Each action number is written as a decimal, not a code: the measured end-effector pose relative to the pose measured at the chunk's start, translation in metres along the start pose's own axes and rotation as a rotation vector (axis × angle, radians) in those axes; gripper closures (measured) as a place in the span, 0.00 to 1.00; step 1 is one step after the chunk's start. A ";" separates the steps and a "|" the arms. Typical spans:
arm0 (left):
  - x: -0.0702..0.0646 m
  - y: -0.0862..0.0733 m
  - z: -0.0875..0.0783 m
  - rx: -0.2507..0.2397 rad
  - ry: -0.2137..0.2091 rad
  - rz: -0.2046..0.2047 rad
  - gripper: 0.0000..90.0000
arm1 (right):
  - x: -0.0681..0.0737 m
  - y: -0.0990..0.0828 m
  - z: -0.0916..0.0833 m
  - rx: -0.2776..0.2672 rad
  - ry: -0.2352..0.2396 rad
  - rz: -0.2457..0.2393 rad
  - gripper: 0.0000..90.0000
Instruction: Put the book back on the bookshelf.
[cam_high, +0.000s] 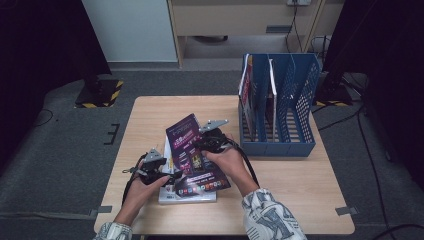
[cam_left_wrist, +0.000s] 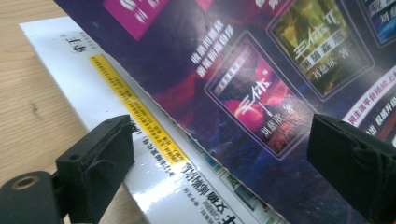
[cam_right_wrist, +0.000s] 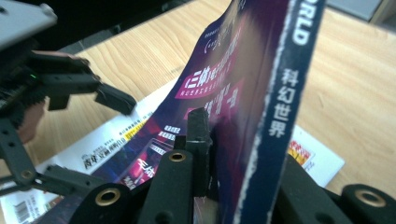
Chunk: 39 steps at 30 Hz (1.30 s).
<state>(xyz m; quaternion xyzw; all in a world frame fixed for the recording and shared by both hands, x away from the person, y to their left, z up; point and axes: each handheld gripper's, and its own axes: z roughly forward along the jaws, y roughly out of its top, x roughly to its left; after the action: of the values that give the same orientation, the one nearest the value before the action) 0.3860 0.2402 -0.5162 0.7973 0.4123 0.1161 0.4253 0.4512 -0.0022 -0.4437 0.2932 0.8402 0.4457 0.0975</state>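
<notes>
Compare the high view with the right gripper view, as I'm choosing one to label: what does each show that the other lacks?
High view alone: the blue file rack holding upright booklets, and the person's sleeves.
Right gripper view alone: the magazine's spine lettering and the right gripper clamped on its edge.
Both: the purple magazine, tilted up off the white booklet on the wooden table, and the left gripper standing open.

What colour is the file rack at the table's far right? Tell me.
Blue, the file rack; clearest in the high view.
</notes>
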 end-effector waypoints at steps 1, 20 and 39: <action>-0.001 0.000 0.000 0.001 -0.007 -0.002 0.09 | 0.001 0.001 -0.001 -0.003 -0.002 -0.005 0.89; 0.004 0.000 0.004 -0.039 -0.116 -0.076 0.26 | 0.025 0.028 -0.018 -0.101 0.051 -0.088 0.91; 0.011 0.008 -0.015 -0.096 -0.121 -0.094 0.83 | 0.014 0.027 -0.024 -0.146 0.036 -0.084 0.93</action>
<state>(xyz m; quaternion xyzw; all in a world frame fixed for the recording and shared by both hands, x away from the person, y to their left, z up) 0.3893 0.2545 -0.5031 0.7613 0.4167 0.0672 0.4922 0.4403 0.0006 -0.4065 0.2418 0.8185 0.5066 0.1222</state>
